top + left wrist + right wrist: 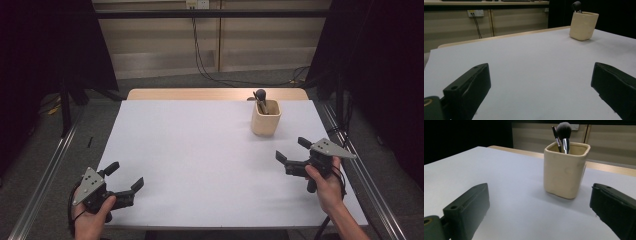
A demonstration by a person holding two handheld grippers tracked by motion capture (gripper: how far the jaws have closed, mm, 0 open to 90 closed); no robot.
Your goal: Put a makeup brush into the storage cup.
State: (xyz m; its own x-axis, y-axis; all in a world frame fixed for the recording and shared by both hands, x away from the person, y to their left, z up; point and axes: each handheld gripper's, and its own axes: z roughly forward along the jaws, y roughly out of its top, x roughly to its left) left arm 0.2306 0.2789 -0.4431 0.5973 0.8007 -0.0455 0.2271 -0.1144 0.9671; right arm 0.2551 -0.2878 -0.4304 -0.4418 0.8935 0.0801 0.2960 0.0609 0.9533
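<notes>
- Nearest to us, our right claw (293,150) hovers over the right edge of the surface (200,165), jaws spread wide with nothing between them.
- Our left claw (123,176) sits at the near left corner, likewise released and empty.
- Ahead of the right claw, between its jaws in the right gripper view, stands the cream cup (564,170), upright near the far right corner of the surface and apart from both claws.
- From the cup rise a makeup brush (564,133) with a dark tuft and a slim dark pen (556,135), their long axes near vertical, leaning slightly.
- We judge the right hand far nearer; the left claw lies well apart, across the surface.
- We judge the coming reach runs forward and slightly inward from the right claw.
- We can read no brand, label or writing on the cup.
</notes>
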